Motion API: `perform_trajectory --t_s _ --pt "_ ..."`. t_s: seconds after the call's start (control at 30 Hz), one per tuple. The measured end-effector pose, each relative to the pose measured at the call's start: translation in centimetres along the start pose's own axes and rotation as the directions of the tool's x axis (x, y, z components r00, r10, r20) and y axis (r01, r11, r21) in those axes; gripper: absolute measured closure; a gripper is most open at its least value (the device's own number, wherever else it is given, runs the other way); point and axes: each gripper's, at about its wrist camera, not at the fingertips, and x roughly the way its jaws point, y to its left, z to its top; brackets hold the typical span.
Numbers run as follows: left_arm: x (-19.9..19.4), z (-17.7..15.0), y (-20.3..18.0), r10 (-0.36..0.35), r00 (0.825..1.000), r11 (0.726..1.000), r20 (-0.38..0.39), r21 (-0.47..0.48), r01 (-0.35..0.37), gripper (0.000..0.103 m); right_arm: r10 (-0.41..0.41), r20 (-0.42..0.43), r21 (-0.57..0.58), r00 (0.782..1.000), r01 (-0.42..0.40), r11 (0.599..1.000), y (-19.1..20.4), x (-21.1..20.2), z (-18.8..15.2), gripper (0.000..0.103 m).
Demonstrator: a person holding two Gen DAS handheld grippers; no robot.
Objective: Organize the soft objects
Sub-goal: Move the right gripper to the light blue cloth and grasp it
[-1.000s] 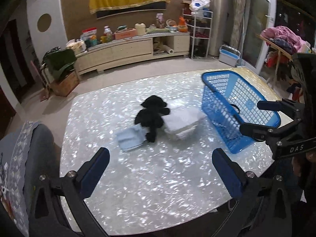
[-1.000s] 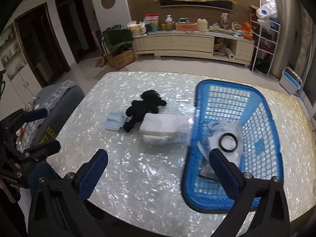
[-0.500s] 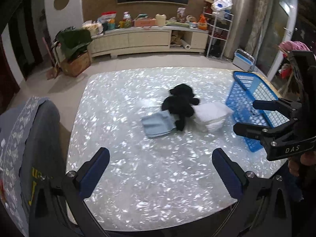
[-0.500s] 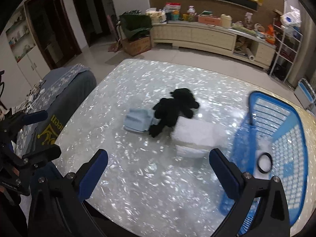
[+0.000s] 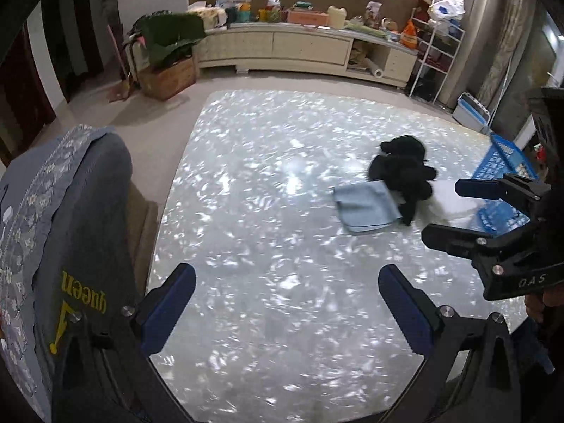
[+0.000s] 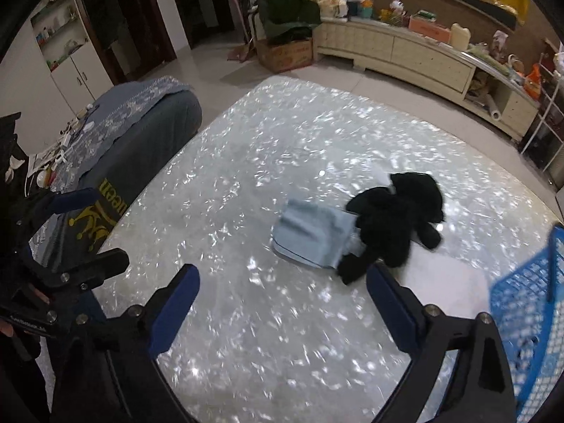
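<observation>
Black plush toy (image 6: 394, 222) lying on the shiny table (image 6: 268, 162), partly on a blue cloth (image 6: 310, 232) and white cloth (image 6: 454, 282), beside the blue basket (image 6: 528, 313), ahead of both wide-open, empty grippers, left (image 5: 285, 303) and right (image 6: 282, 303).

We see dim indoor light; overhead glare sparkles across the table (image 5: 268, 211), motion blur smears its near edge, fisheye bending darkens corners.
</observation>
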Motion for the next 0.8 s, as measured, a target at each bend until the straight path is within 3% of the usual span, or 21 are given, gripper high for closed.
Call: perform_trajectory --t_s 0.2,0.47,0.8 --pt "2.4 0.6 2.5 0.02 0.999 1.0 -0.032 -0.007 -0.02 0.0 0.021 -0.045 -0.015 0.999 -0.021 1.0 0.9 3.2 1.1 0.019" --pt "5.4 1.5 4.7 0.017 0.998 0.999 -0.058 -0.05 -0.02 0.0 -0.02 -0.09 -0.039 0.996 0.017 0.999 1.3 7.3 2.7 0.027" --pt "7.8 1.4 5.7 0.0 0.996 0.997 -0.093 -0.079 -0.008 0.0 -0.068 -0.143 -0.045 0.987 0.062 0.997 0.3 10.8 3.6 0.056"
